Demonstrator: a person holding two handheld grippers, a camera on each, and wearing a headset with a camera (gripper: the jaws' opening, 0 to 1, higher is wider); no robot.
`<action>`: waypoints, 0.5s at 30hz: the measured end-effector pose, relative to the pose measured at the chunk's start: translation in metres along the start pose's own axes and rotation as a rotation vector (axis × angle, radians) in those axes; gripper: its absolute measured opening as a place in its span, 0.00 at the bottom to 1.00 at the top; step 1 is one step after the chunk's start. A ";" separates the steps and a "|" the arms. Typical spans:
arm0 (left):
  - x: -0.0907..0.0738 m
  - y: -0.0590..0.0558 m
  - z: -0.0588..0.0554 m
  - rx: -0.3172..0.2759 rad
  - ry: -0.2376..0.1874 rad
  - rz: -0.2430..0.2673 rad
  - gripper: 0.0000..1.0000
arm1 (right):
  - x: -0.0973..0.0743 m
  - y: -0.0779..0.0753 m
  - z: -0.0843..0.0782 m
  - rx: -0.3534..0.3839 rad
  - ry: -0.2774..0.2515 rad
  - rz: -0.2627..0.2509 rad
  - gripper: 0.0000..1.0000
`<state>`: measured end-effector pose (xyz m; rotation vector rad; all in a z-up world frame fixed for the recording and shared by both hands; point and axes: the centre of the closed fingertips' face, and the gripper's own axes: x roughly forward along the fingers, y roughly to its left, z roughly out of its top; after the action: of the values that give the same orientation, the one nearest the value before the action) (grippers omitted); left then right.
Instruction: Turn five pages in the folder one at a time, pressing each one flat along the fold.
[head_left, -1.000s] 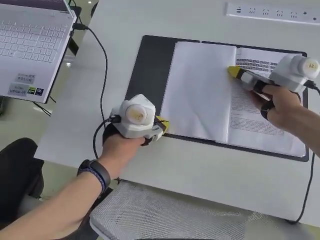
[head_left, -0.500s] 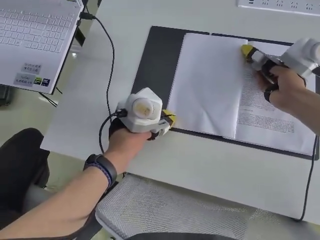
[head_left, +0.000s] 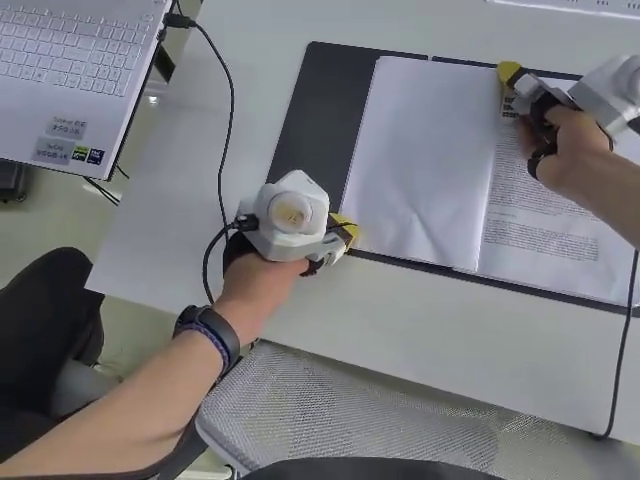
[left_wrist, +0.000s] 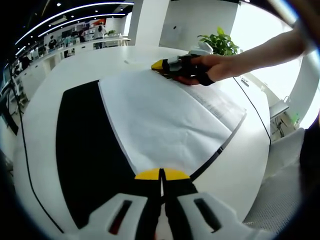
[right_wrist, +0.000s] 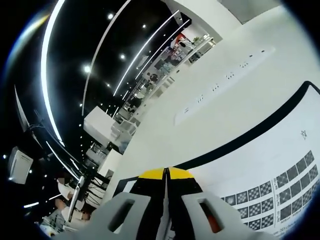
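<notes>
Lying flat, rectangular black folder (head_left: 310, 120); left tongs (left_wrist: 161, 174), right tongs (right_wrist: 166, 172) both closed

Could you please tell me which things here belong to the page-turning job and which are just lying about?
Job: folder, turned blank page, printed page, left gripper, right gripper.
Lying about: laptop, power strip, mesh chair.

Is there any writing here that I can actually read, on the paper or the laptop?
No text can be read.
Printed page: lines of print, too small.
Laptop stickers: blurred.
Laptop keys: too small.
Checkered squares and a small star at the page's top: signs, no words.
</notes>
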<state>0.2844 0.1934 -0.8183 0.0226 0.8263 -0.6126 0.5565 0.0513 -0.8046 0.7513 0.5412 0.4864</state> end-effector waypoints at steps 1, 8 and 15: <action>0.000 0.000 0.000 0.000 0.000 0.000 0.00 | 0.000 0.000 0.000 -0.009 0.002 0.003 0.00; 0.001 0.000 0.000 0.003 0.002 -0.002 0.00 | 0.000 0.000 -0.001 -0.017 0.002 0.008 0.00; 0.001 -0.001 0.000 0.002 0.000 -0.003 0.00 | -0.012 0.009 -0.014 -0.054 0.046 0.038 0.00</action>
<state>0.2844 0.1926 -0.8186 0.0231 0.8254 -0.6167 0.5367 0.0565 -0.8033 0.7009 0.5549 0.5530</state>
